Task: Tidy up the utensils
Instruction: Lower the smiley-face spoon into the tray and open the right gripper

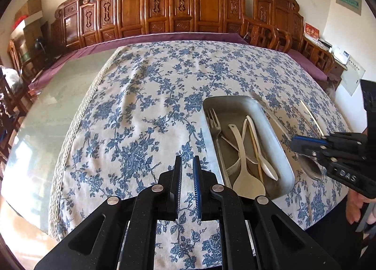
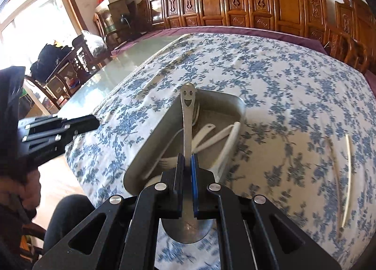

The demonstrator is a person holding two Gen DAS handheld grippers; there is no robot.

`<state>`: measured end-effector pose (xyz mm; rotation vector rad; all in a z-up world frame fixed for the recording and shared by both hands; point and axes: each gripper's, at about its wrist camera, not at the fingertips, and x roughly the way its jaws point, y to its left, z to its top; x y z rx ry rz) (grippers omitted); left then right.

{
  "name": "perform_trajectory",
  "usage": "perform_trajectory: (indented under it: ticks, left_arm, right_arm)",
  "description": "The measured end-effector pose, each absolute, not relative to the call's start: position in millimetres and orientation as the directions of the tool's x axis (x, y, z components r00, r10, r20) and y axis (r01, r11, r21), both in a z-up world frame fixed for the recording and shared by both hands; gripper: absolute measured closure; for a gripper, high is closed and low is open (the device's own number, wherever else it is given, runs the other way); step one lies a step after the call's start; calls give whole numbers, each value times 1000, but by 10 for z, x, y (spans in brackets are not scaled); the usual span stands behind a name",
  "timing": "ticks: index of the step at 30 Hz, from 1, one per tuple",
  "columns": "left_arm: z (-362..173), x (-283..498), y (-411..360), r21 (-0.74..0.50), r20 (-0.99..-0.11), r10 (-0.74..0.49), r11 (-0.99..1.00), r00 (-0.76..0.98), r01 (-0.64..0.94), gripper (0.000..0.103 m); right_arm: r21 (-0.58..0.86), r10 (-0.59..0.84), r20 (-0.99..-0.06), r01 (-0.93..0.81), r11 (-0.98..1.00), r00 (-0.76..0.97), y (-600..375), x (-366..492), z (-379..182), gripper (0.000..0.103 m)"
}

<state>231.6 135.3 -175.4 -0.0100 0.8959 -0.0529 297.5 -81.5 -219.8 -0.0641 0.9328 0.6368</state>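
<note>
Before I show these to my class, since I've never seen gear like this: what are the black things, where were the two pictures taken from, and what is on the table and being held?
The black things are two hand-held grippers; a person carries one in each hand, and each has a camera looking along its fingers. One picture is from the left gripper, shut and empty. The other is from the right gripper, shut on a metal spoon with a smiley-face handle. On the blue floral tablecloth sits a metal tray holding a metal fork, white plastic spoons and a chopstick. One white chopstick lies loose on the cloth.
</note>
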Motion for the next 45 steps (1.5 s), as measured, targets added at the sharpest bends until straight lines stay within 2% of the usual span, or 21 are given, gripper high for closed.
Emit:
perform_trajectory:
  ticks: [13, 21, 29, 37, 38, 39, 41, 43, 45]
  left_arm:
    - [-1897, 2310, 1378, -32, -794, -54, 998, 606, 48, 95]
    - [-1942, 2328, 1330, -26, -800, -56, 998, 597, 59, 95]
    - [-1941, 2326, 1354, -33, -799, -58, 998, 599, 53, 95]
    - [-1892, 2281, 1268, -31, -792, -65, 997, 607, 67, 95]
    - [-1880, 2273, 1248, -32, -790, -66, 997, 609, 67, 91]
    - [-1863, 2262, 1222, -35, -786, -68, 997, 615, 66, 81]
    - [-1852, 2258, 1166, -50, -783, -83, 996, 617, 71, 72]
    - [-1871, 2281, 1083, -62, -791, -98, 995, 605, 79, 71]
    - [-1892, 2302, 974, -50, -793, -94, 995, 602, 88, 66]
  right_arm:
    - [266, 455, -807, -457, 849, 377, -472, 3303, -2570, 96]
    - [226, 416, -827, -454, 862, 377, -392, 3307, -2692, 96]
    - [247, 432, -823, -454, 856, 368, -410, 3296, -2676, 94]
    - [209, 433, -791, -474, 856, 433, -653, 3179, -2456, 94]
    - [196, 429, -785, -477, 857, 447, -725, 3160, -2418, 94]
    - [184, 424, -781, -479, 858, 459, -805, 3146, -2385, 94]
    - [151, 403, -771, -473, 868, 493, -1046, 3122, -2316, 94]
    - [130, 383, -765, -458, 879, 518, -1293, 3128, -2274, 94]
    - [108, 352, -762, -429, 897, 544, -1583, 3155, -2265, 94]
